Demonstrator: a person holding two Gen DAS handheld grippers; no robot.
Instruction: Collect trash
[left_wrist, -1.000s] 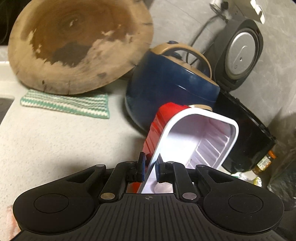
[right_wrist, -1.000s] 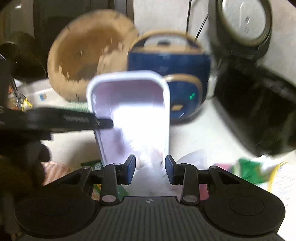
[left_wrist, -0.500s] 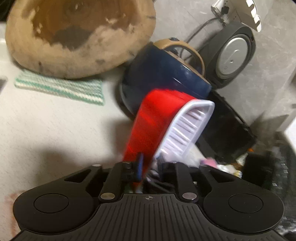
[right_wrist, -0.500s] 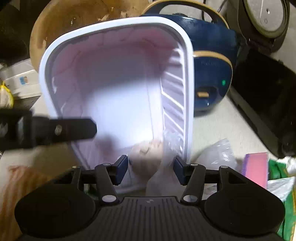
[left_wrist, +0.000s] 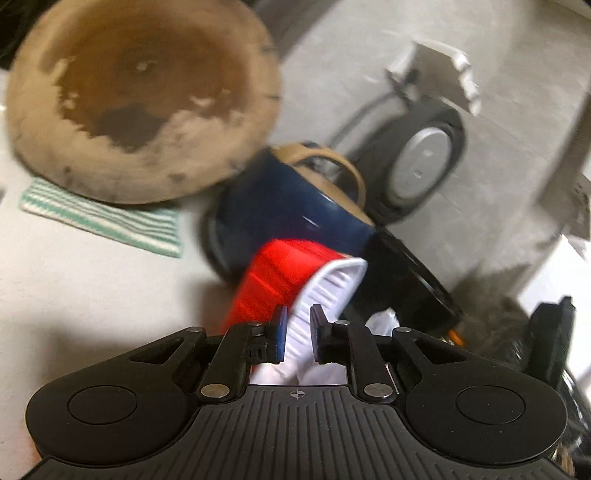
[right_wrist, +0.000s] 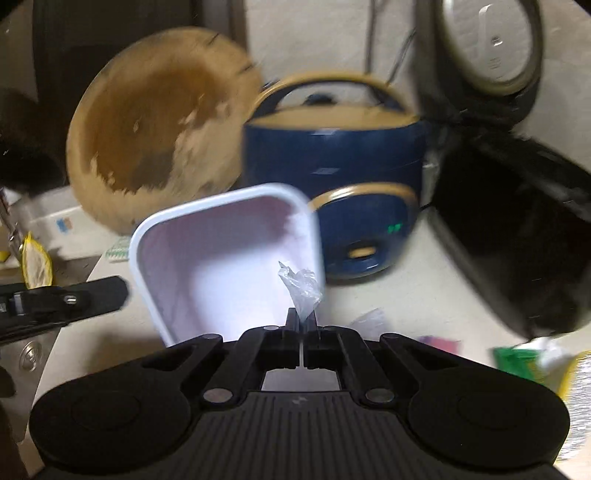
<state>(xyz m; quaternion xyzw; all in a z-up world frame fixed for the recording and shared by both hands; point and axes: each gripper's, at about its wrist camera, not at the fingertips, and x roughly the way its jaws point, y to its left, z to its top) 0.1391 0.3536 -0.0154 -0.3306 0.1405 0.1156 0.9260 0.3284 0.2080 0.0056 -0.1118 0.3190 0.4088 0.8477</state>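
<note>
Taking the blue rice cooker (right_wrist: 332, 173) as your landmark: to its left the round wooden board (right_wrist: 159, 136) leans upright, with a striped cloth (left_wrist: 103, 218) lying on the table (left_wrist: 74, 288) under it. Just in front of the cooker, your left gripper (left_wrist: 297, 326) is nearly closed, its pads pinching the white rim of the red tray (left_wrist: 284, 280), which it holds tilted with the open side facing your right gripper (right_wrist: 302, 323). That one has just snapped its jaws closed on a scrap of clear plastic film (right_wrist: 301, 288), which sticks up from between the tips, right at the tray's mouth. So you have one piece of trash in hand, and it seems not yet dropped in the tray. More is left: to the right of the cooker, in front of the black appliance (right_wrist: 517, 236), a crumpled clear wrapper (right_wrist: 369, 317), something pink (right_wrist: 439, 341) and a green packet (right_wrist: 517, 360) lie on the table
</note>
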